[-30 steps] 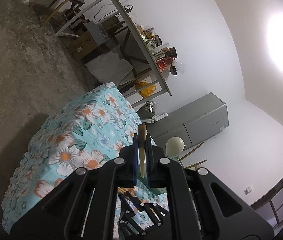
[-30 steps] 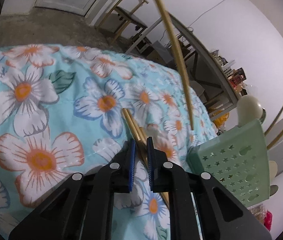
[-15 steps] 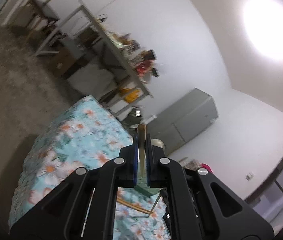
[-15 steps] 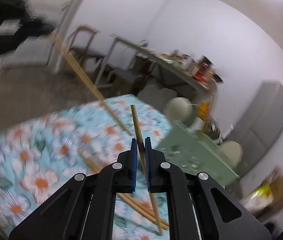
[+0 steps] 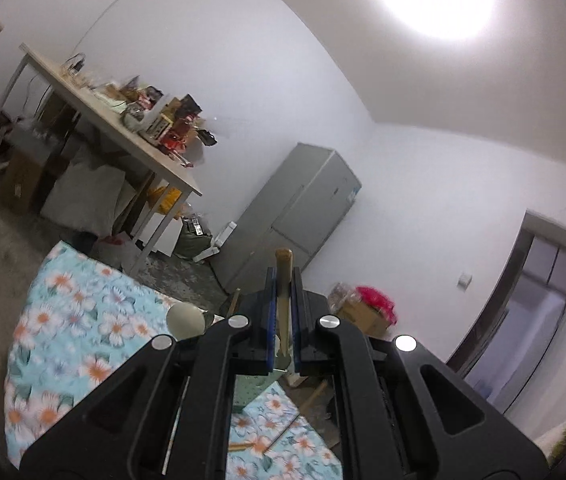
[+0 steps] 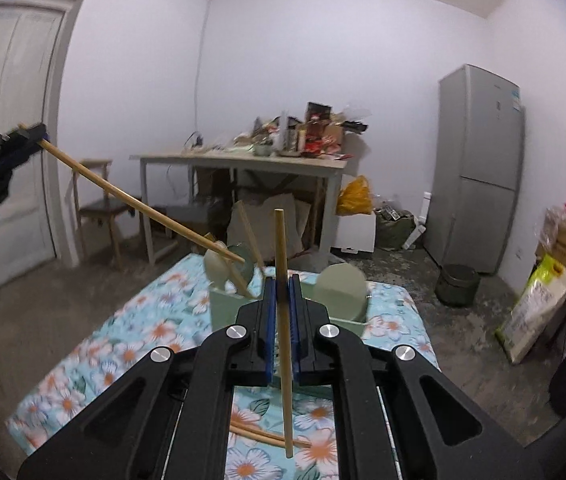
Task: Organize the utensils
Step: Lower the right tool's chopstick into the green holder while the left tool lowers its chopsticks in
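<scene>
Right claw (image 6: 281,280) shut tight on a chopstick (image 6: 283,320) (standing upright), green holder (image 6: 227,306) just beyond, left claw (image 5: 283,276) gripping another chopstick (image 5: 283,280).

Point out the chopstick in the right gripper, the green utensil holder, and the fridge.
chopstick in the right gripper (image 6: 281,264), right wrist view, on its shaft above the jaws.
green utensil holder (image 6: 225,310), right wrist view, on its front wall, left part.
fridge (image 6: 477,168), right wrist view, on its door front.
</scene>
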`<action>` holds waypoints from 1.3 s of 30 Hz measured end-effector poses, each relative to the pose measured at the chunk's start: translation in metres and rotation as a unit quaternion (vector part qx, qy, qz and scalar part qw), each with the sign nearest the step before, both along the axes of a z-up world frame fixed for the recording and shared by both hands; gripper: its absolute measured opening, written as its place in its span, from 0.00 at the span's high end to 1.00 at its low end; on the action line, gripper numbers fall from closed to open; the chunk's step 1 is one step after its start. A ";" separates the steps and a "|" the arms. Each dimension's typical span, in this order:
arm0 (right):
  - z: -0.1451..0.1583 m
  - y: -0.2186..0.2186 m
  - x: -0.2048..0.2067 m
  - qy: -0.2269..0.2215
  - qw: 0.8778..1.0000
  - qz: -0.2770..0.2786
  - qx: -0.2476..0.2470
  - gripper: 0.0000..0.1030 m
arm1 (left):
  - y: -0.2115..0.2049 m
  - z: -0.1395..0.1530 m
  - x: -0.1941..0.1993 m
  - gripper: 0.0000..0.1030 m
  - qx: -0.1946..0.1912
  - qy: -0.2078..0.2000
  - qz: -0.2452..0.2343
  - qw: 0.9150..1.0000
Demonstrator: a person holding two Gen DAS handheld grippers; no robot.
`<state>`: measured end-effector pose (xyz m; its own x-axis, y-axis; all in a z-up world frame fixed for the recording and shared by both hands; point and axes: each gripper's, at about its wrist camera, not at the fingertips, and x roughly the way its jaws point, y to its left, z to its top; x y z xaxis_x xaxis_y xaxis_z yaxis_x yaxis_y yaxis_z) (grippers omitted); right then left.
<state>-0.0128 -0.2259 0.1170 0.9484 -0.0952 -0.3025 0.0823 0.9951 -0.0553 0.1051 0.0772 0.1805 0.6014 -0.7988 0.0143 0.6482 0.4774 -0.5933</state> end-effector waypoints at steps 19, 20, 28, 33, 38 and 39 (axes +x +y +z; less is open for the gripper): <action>0.001 -0.068 -0.015 -0.045 0.997 -0.014 0.063 0.94 | -0.192 0.002 0.041 0.95 0.280 -0.055 0.046 0.957; 0.000 -0.071 -0.015 -0.045 0.997 -0.014 0.065 0.94 | -0.201 -0.002 0.045 0.95 0.286 -0.050 0.041 0.956; -0.001 -0.079 -0.013 -0.046 0.996 -0.016 0.073 0.94 | -0.217 -0.016 0.075 0.74 0.248 -0.003 -0.003 0.969; 0.006 -0.085 -0.006 -0.050 0.995 -0.005 0.087 0.94 | -0.197 -0.006 0.064 0.56 0.207 -0.011 -0.005 0.978; 0.023 -0.098 0.008 -0.064 0.991 0.029 0.118 0.94 | -0.173 0.000 0.043 0.40 0.199 -0.028 0.002 0.980; 0.029 -0.099 0.012 -0.069 0.989 0.038 0.121 0.94 | -0.166 -0.001 0.038 0.39 0.202 -0.030 0.004 0.979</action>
<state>-0.0005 -0.3254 0.1463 0.9839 0.0383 -0.1746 -0.0041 0.9814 0.1920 0.1430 -0.0891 0.1797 0.6153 -0.7421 -0.2659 0.6719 0.6702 -0.3153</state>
